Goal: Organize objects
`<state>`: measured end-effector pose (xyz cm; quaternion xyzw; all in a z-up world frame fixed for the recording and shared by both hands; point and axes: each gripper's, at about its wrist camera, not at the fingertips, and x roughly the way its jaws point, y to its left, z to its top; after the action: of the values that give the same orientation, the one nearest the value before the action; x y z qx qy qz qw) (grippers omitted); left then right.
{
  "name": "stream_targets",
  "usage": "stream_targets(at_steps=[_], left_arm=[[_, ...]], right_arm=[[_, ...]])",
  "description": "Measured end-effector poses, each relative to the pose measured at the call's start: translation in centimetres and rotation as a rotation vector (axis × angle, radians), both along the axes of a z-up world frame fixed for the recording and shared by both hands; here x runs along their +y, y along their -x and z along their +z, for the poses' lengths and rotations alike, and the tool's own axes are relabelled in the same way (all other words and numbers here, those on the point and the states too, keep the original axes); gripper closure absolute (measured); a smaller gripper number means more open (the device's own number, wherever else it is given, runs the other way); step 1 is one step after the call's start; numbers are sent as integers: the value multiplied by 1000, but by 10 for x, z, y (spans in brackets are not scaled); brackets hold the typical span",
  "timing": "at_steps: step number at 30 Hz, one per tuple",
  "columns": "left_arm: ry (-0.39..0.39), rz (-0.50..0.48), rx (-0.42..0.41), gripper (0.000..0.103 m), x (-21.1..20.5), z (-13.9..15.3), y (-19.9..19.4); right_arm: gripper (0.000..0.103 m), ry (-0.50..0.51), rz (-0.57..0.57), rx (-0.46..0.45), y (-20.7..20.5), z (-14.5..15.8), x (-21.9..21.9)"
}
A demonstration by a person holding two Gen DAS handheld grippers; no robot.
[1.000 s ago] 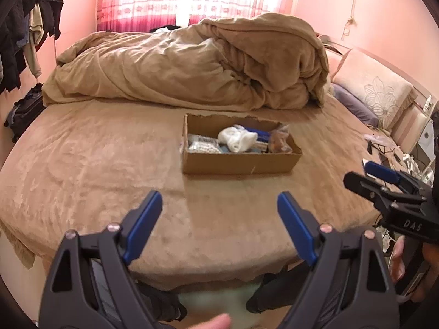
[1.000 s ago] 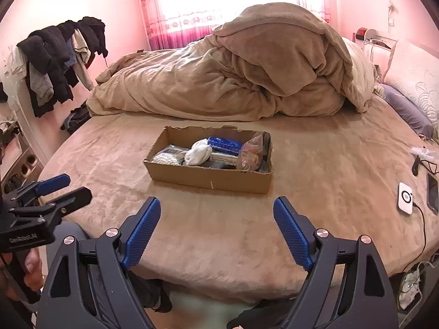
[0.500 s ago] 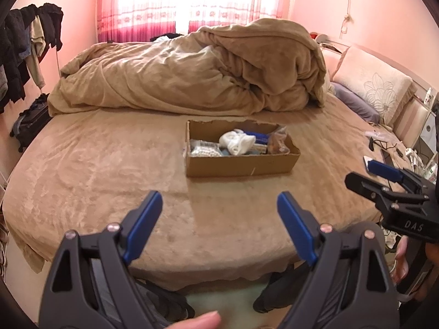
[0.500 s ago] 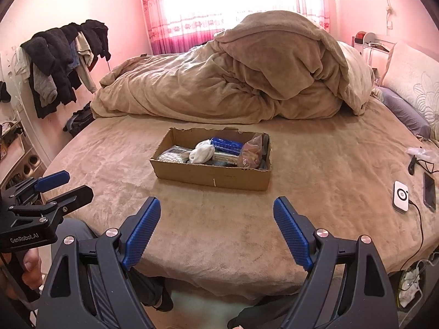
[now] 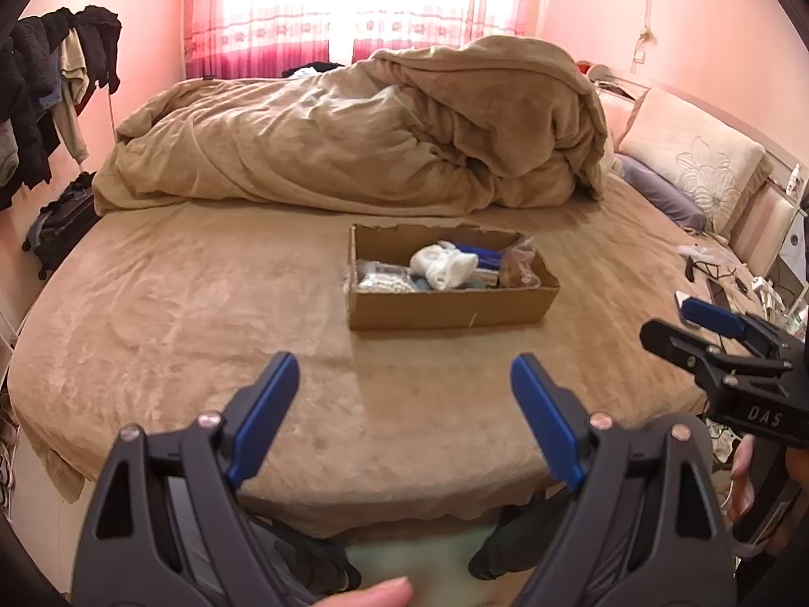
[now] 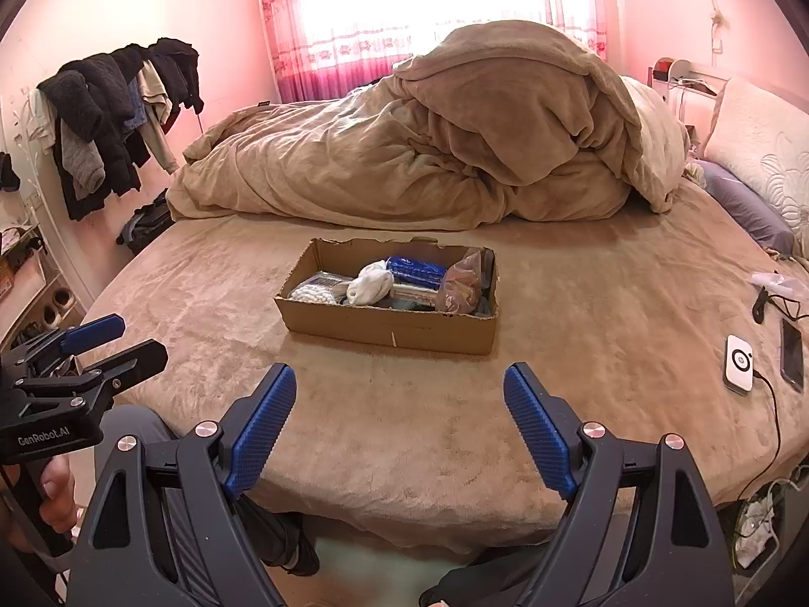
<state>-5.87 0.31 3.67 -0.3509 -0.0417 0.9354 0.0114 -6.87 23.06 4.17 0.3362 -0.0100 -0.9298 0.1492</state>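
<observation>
A shallow cardboard box [image 5: 445, 311] [image 6: 389, 331] sits on the brown bed. It holds white socks [image 5: 442, 265] [image 6: 371, 283], a blue packet [image 6: 417, 268], a bag of white beads [image 6: 313, 294] and a brownish bag [image 6: 462, 283]. My left gripper [image 5: 404, 374] is open and empty, held over the bed's near edge, short of the box. My right gripper [image 6: 399, 384] is open and empty, also short of the box. Each gripper shows at the side of the other's view, the right one [image 5: 708, 329] and the left one [image 6: 96, 339].
A heaped brown duvet [image 6: 455, 152] lies behind the box. A pillow [image 5: 692, 177] and headboard are at the right. A white charger [image 6: 739, 364], a phone [image 6: 791, 354] and cables lie at the bed's right edge. Clothes [image 6: 116, 116] hang on a rack at left.
Both grippers have pulled back and risen a little, so the box looks slightly farther and lower. Both stay open and empty.
</observation>
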Motion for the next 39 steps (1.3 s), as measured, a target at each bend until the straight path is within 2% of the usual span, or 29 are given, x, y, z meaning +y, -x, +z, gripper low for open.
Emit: stream_targets(at_steps=[39], left_arm=[[11, 13, 9, 16, -3, 0, 10]], right_arm=[[16, -1, 8, -19, 16, -5, 1]])
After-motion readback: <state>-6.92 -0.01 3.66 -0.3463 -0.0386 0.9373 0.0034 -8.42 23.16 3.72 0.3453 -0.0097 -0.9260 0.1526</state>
